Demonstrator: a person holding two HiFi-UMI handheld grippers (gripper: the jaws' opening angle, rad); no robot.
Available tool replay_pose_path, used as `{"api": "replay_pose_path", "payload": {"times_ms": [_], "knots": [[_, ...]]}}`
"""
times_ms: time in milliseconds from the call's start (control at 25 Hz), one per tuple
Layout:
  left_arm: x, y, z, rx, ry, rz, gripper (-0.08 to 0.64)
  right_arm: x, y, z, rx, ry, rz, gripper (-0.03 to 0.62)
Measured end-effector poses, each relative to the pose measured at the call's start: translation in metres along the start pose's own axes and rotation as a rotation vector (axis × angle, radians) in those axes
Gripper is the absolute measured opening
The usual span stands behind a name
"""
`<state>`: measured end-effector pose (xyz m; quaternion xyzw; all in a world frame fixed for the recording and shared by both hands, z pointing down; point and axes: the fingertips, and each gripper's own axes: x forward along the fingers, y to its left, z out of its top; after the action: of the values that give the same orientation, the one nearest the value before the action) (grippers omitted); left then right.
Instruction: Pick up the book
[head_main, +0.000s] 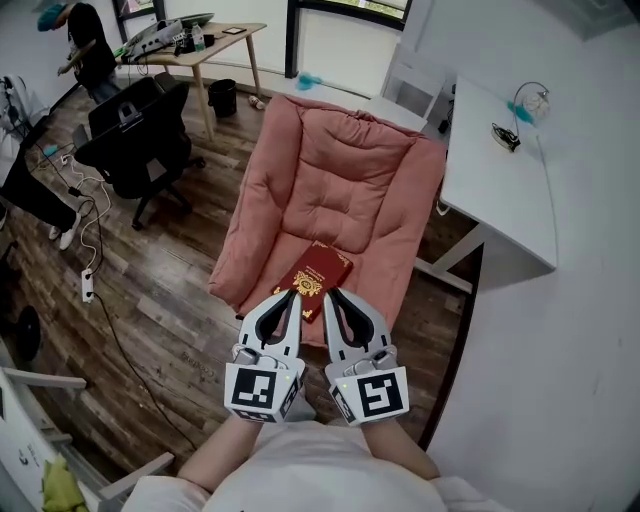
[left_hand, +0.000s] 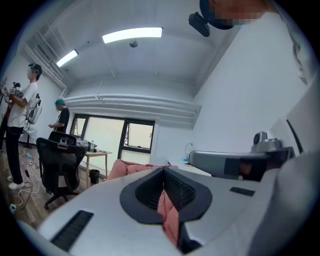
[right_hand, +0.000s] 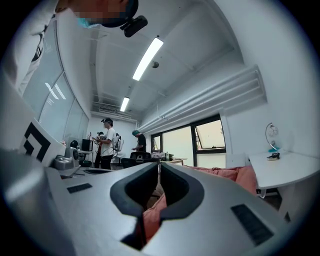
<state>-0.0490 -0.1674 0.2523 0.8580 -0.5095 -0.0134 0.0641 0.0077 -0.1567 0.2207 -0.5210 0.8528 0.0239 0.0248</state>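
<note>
A dark red book (head_main: 317, 276) with a gold emblem lies flat on the seat of a pink cushioned armchair (head_main: 340, 170). My left gripper (head_main: 291, 294) and right gripper (head_main: 331, 294) sit side by side just in front of the chair's front edge, their tips at the book's near end. Both have their jaws shut with nothing between them. In the left gripper view the shut left gripper (left_hand: 163, 172) points level over the pink chair (left_hand: 131, 168). In the right gripper view the shut right gripper (right_hand: 158, 166) also points level, with pink cushion (right_hand: 235, 174) beyond it. The book is hidden in both gripper views.
A white desk (head_main: 495, 170) stands right of the chair, a black office chair (head_main: 135, 135) and a wooden table (head_main: 200, 50) at the far left. Cables and a power strip (head_main: 87, 285) lie on the wood floor. People stand at the far side of the room (right_hand: 107, 142).
</note>
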Motion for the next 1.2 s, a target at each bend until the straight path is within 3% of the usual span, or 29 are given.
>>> {"api": "replay_pose_path", "payload": {"times_ms": [80, 240, 520, 760, 840, 920, 960, 1040, 1080, 1200], "knots": [[0.009, 0.008, -0.004, 0.001, 0.011, -0.001, 0.005, 0.010, 0.000, -0.005, 0.001, 0.010, 0.002, 0.035], [0.021, 0.019, -0.012, -0.074, 0.034, 0.013, 0.005, 0.022, -0.004, -0.023, 0.050, 0.046, 0.013, 0.035], [0.031, 0.023, -0.011, -0.066, 0.028, 0.032, 0.005, 0.036, -0.015, -0.028, 0.044, 0.066, 0.013, 0.035], [0.049, 0.032, -0.030, -0.062, 0.066, 0.038, 0.006, 0.045, -0.032, -0.056, 0.062, 0.113, -0.004, 0.035], [0.057, 0.032, -0.039, -0.074, 0.085, 0.021, 0.052, 0.046, -0.040, -0.065, 0.076, 0.127, -0.017, 0.037], [0.064, 0.033, -0.047, -0.092, 0.104, 0.006, 0.171, 0.047, -0.049, -0.074, 0.091, 0.139, -0.034, 0.038], [0.067, 0.034, -0.051, -0.097, 0.110, 0.005, 0.175, 0.047, -0.053, -0.079, 0.102, 0.145, -0.040, 0.042], [0.071, 0.035, -0.058, -0.097, 0.121, 0.009, 0.178, 0.047, -0.061, -0.088, 0.127, 0.159, -0.049, 0.145], [0.072, 0.036, -0.061, -0.095, 0.127, 0.011, 0.181, 0.046, -0.064, -0.093, 0.137, 0.165, -0.053, 0.166], [0.077, 0.041, -0.075, -0.090, 0.156, 0.021, 0.184, 0.046, -0.073, -0.106, 0.152, 0.184, -0.066, 0.166]]}}
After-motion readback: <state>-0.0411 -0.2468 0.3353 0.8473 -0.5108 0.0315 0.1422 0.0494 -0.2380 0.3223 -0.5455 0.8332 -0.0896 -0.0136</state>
